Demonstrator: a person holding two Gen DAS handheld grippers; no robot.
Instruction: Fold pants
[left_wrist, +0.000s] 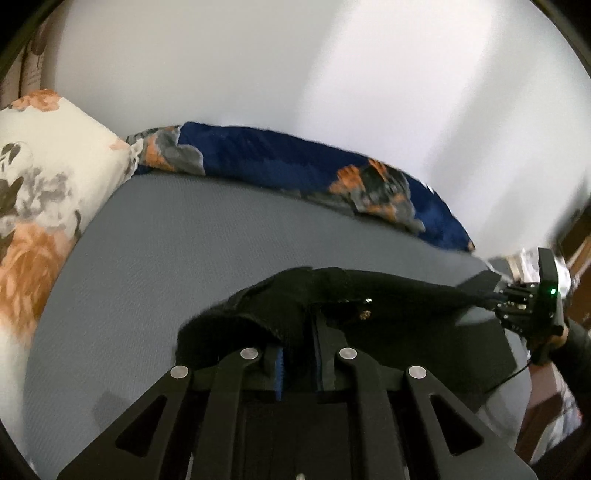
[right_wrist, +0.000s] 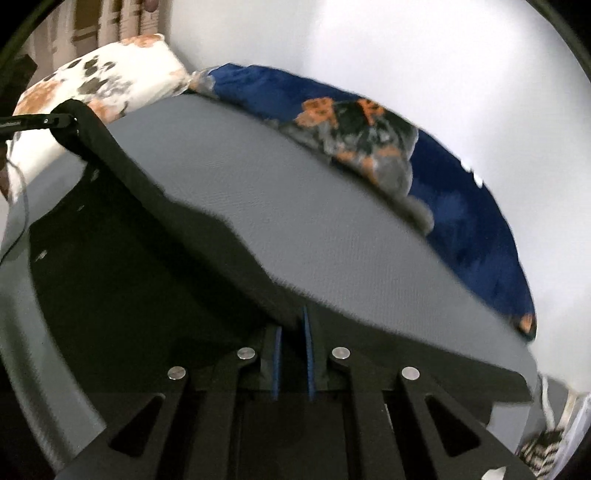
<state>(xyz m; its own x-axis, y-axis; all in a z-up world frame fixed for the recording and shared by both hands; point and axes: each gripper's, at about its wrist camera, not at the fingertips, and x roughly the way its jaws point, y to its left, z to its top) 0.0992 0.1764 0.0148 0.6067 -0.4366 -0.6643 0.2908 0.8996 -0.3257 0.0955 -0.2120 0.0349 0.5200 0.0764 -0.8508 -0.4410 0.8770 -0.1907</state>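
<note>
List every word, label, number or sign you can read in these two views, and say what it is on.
None can be read.
The black pants, grey bed sheet, floral pillow and blue blanket show no lettering.
The right gripper shows only a green light, no text.

Each wrist camera sits low and close behind its own tongs, facing forward across the grey bed (left_wrist: 166, 258) toward the wall. Both views share the floral pillow (left_wrist: 40, 166), the blue blanket (right_wrist: 461, 206) and the black pants (right_wrist: 147, 258).
</note>
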